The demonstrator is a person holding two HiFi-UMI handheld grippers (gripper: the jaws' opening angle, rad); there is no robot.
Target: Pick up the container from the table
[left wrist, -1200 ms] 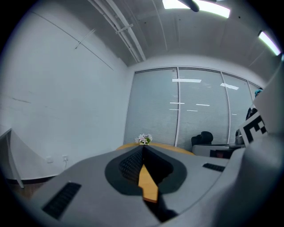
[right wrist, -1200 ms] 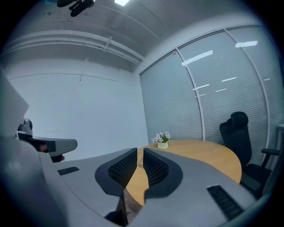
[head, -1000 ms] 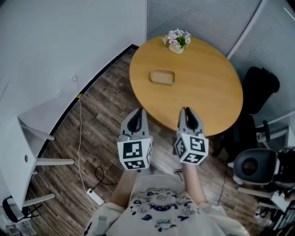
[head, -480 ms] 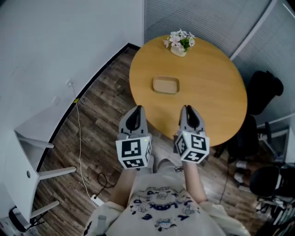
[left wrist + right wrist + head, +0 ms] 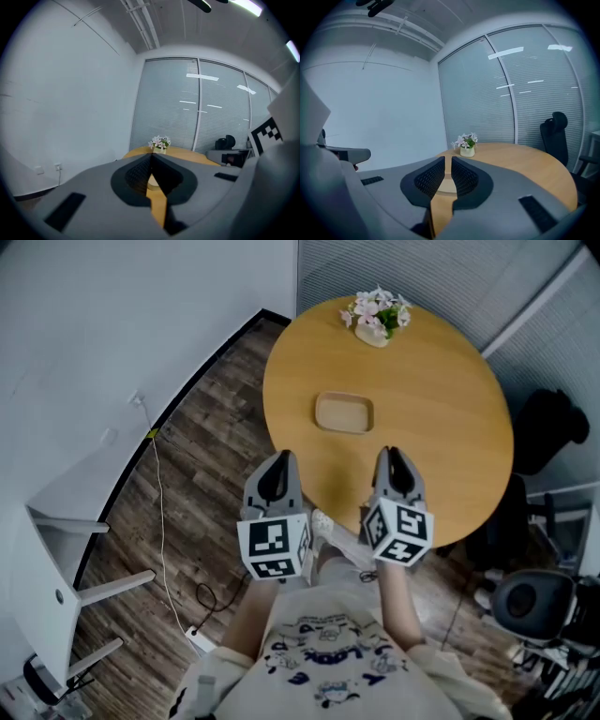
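Note:
The container (image 5: 344, 414) is a shallow tan tray lying near the middle of the round wooden table (image 5: 450, 437). My left gripper (image 5: 278, 465) hovers at the table's near left edge, its jaws touching at the tips with nothing held. My right gripper (image 5: 394, 460) hangs over the table's near edge, its jaws drawn together to a thin slit, also holding nothing. Both point toward the container, which lies a short way ahead of them. A sliver of the container (image 5: 152, 183) shows between the jaws of the left gripper (image 5: 151, 157), and the container (image 5: 446, 185) shows past the right gripper (image 5: 448, 161).
A small pot of pink flowers (image 5: 377, 315) stands at the table's far edge. Black chairs (image 5: 553, 427) and an office chair (image 5: 525, 596) crowd the right side. A white stand (image 5: 56, 559), a floor cable (image 5: 159, 512) and a power strip (image 5: 199, 641) are at left.
The table and container have drawn closer in the head view. Both grippers have gone forward, reaching the table's near edge. Their jaws look unchanged.

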